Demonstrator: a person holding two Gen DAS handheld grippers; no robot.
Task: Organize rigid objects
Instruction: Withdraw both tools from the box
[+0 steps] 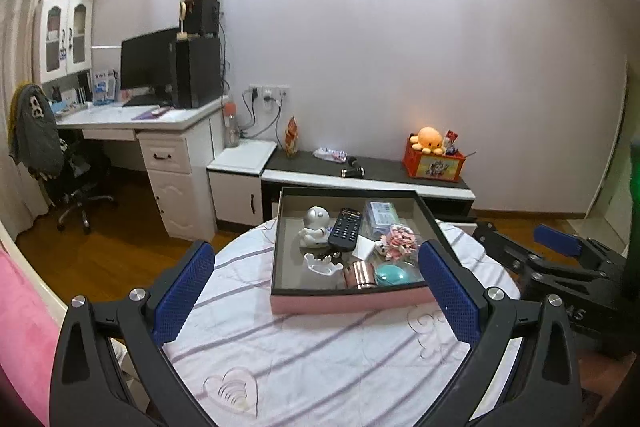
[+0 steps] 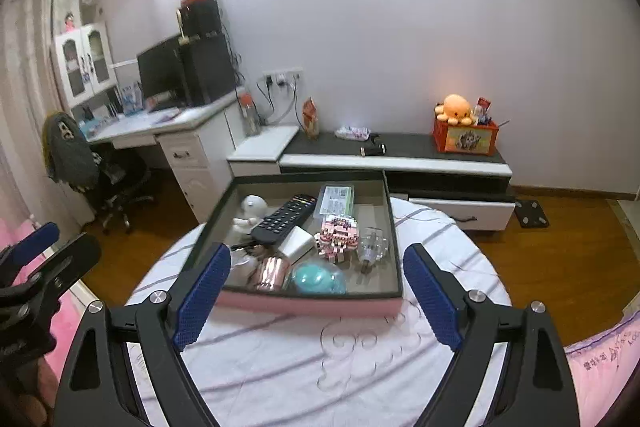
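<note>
A pink tray [image 1: 352, 301] [image 2: 312, 305] with a dark rim stands on the round table [image 1: 304, 359] [image 2: 352, 355]. It holds a black remote [image 1: 345, 228] [image 2: 283, 218], a white robot figure [image 1: 315, 225] [image 2: 249, 211], a pink block figure [image 1: 399, 240] [image 2: 338, 231], a copper cup [image 1: 359, 274] [image 2: 272, 273], a teal ball [image 1: 392, 274] [image 2: 316, 277], a white cube [image 2: 297, 243] and a clear case [image 1: 382, 214] [image 2: 335, 201]. My left gripper [image 1: 316, 291] is open and empty above the table, just before the tray. My right gripper [image 2: 316, 291] is open and empty, also near the tray's front edge; it shows at the right in the left wrist view [image 1: 556, 247].
Behind the table a low TV cabinet [image 1: 368, 175] [image 2: 396, 151] carries an orange box with a plush octopus [image 1: 434, 157] [image 2: 464, 131]. A white desk [image 1: 160, 131] with monitor and an office chair [image 1: 52, 163] stand at the left. Pink bedding [image 1: 24, 327] lies at the left edge.
</note>
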